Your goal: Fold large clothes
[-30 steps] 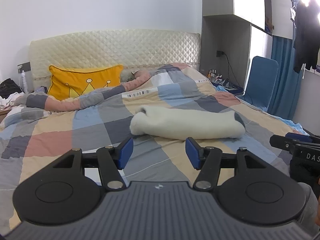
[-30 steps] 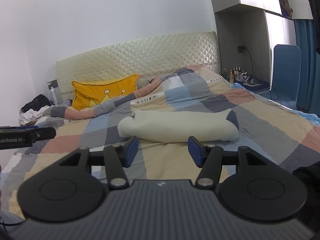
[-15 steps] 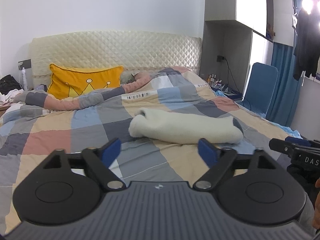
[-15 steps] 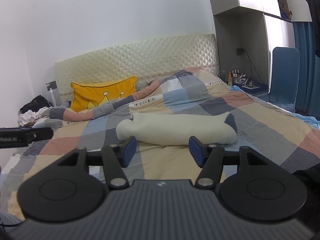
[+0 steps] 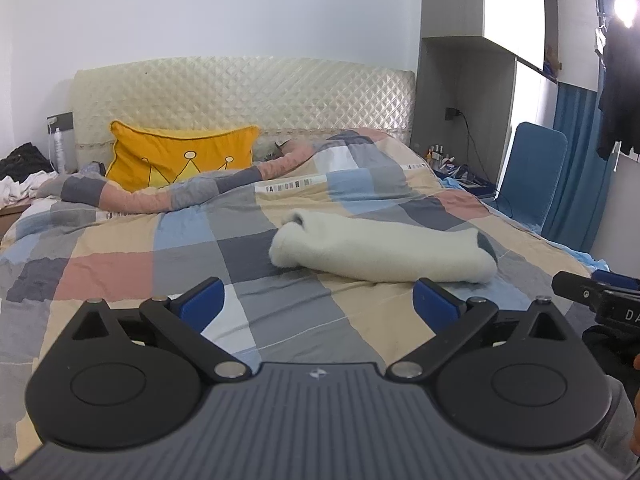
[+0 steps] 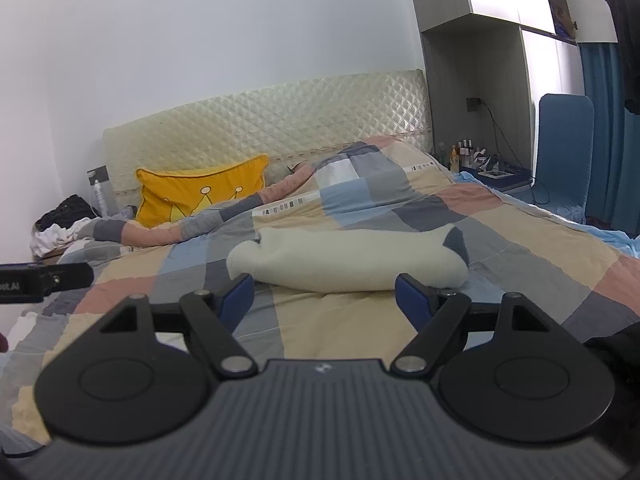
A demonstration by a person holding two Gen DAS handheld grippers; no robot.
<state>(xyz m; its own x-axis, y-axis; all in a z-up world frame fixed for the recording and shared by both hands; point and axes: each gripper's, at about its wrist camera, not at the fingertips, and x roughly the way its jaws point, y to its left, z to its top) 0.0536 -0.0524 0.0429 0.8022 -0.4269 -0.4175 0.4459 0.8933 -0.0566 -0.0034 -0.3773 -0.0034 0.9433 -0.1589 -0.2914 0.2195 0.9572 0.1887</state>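
A cream fleece garment (image 5: 380, 250) lies folded into a long roll across the middle of the bed, with a dark grey patch at its right end; it also shows in the right wrist view (image 6: 348, 258). My left gripper (image 5: 318, 304) is open wide and empty, held above the near part of the bed, short of the garment. My right gripper (image 6: 324, 298) is open and empty, also just short of the roll. Each gripper's tip shows at the edge of the other's view.
The bed carries a checked quilt (image 5: 120, 264) with a yellow crown pillow (image 5: 180, 160) by the padded headboard (image 5: 240, 92). A blue chair (image 5: 532, 172) and a cluttered bedside stand (image 6: 488, 172) are at the right. Clothes are piled at the far left (image 6: 60, 224).
Both grippers' jaws have opened wider, the left one more. Both grippers have risen and pulled back slightly from the folded garment.
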